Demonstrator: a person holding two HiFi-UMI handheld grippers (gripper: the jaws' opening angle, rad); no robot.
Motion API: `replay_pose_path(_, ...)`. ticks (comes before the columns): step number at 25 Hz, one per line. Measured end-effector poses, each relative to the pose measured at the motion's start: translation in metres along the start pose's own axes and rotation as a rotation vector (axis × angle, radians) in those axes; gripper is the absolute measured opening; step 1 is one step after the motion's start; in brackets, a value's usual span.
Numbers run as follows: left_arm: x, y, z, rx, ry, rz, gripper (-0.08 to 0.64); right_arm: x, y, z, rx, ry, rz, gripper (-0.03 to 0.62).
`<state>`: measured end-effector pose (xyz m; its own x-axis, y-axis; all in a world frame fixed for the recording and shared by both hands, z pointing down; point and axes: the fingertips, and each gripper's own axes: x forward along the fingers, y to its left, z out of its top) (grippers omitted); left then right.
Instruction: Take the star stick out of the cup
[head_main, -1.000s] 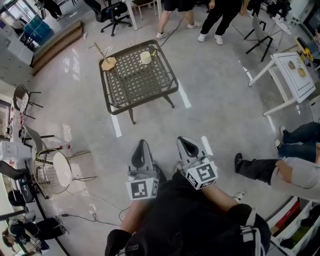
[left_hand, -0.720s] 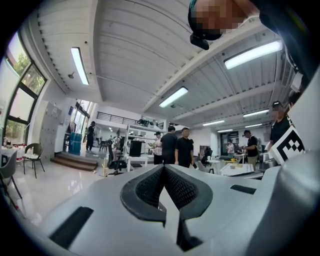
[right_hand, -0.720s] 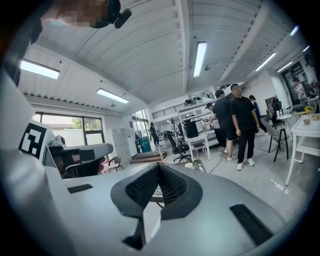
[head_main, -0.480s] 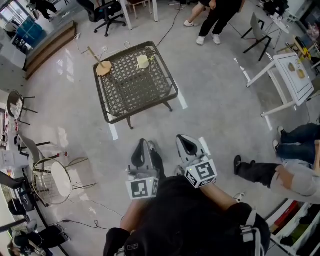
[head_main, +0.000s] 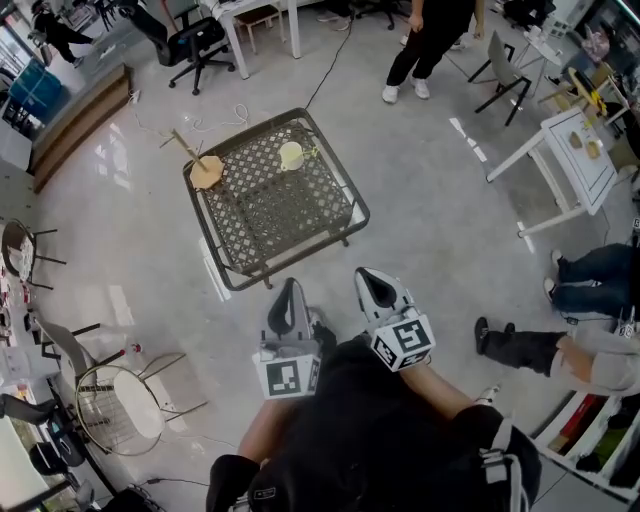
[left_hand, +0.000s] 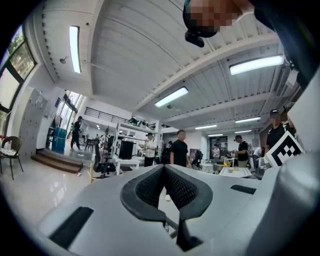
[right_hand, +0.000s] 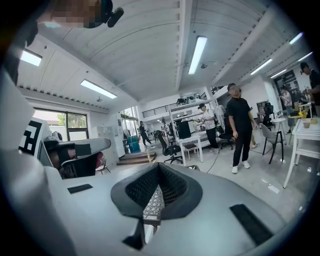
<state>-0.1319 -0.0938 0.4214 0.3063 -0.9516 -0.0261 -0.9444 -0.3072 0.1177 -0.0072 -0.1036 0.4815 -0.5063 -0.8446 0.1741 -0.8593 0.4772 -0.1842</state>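
A pale cup (head_main: 291, 155) stands near the far edge of the dark mesh table (head_main: 355, 215). A thin pale stick (head_main: 309, 152) pokes out of it to the right, too small to make out its shape. Both grippers are held close to my body, well short of the table and pointing toward it. My left gripper (head_main: 290, 288) (left_hand: 164, 169) is shut with nothing between its jaws. My right gripper (head_main: 368, 279) (right_hand: 159, 167) is shut and empty too. In the gripper views the jaws point up into the room and the cup is not seen.
A tan flat piece with a stick (head_main: 205, 172) lies at the table's far left corner. A white table (head_main: 565, 150) stands to the right, a person (head_main: 430, 40) beyond the mesh table, a seated person's legs (head_main: 560, 340) at right, a wire chair (head_main: 125, 410) at lower left.
The mesh table has come lower and nearer in the head view, so I have stepped closer to it. Both grippers stay shut in the same place before my body.
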Motion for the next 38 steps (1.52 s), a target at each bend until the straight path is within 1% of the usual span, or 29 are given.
replay_pose_path(2,0.011,0.016,0.001,-0.002,0.002,-0.014,0.015,0.02,0.002,0.003,0.004,-0.005,-0.017,0.002)
replay_pose_path(6,0.03,0.041,0.0,0.045,0.01,-0.048,0.015,0.055,-0.001,0.005,0.013,0.01,-0.045,0.002)
replay_pose_path(7,0.033,0.044,0.0,0.045,0.009,-0.055,0.015,0.062,-0.003,0.004,0.018,0.016,-0.05,0.002)
replay_pose_path(10,0.049,0.055,0.0,0.023,0.018,-0.062,0.015,0.087,-0.01,0.005,0.032,0.021,-0.064,0.002)
replay_pose_path(13,0.064,0.061,0.001,-0.025,0.019,-0.055,0.015,0.109,-0.023,0.002,0.043,0.032,-0.076,0.002)
replay_pose_path(19,0.11,0.085,-0.002,0.0,0.015,-0.051,0.015,0.17,-0.06,0.001,0.072,0.051,-0.097,0.002)
replay_pose_path(21,0.128,0.091,-0.002,0.007,0.016,-0.045,0.015,0.189,-0.074,-0.003,0.086,0.071,-0.101,0.002)
replay_pose_path(24,0.163,0.098,0.0,-0.014,0.016,-0.034,0.015,0.221,-0.099,-0.007,0.109,0.098,-0.11,0.002)
replay_pose_path(29,0.217,0.11,-0.002,-0.014,0.033,-0.031,0.015,0.278,-0.138,-0.023,0.164,0.165,-0.123,0.002)
replay_pose_path(31,0.237,0.116,-0.002,-0.032,0.047,-0.02,0.015,0.3,-0.151,-0.031,0.186,0.195,-0.124,0.002)
replay_pose_path(36,0.282,0.131,-0.009,-0.045,0.075,0.012,0.015,0.349,-0.182,-0.064,0.232,0.294,-0.128,0.006)
replay_pose_path(38,0.298,0.137,-0.012,-0.048,0.085,0.025,0.015,0.367,-0.193,-0.076,0.256,0.334,-0.127,0.075)
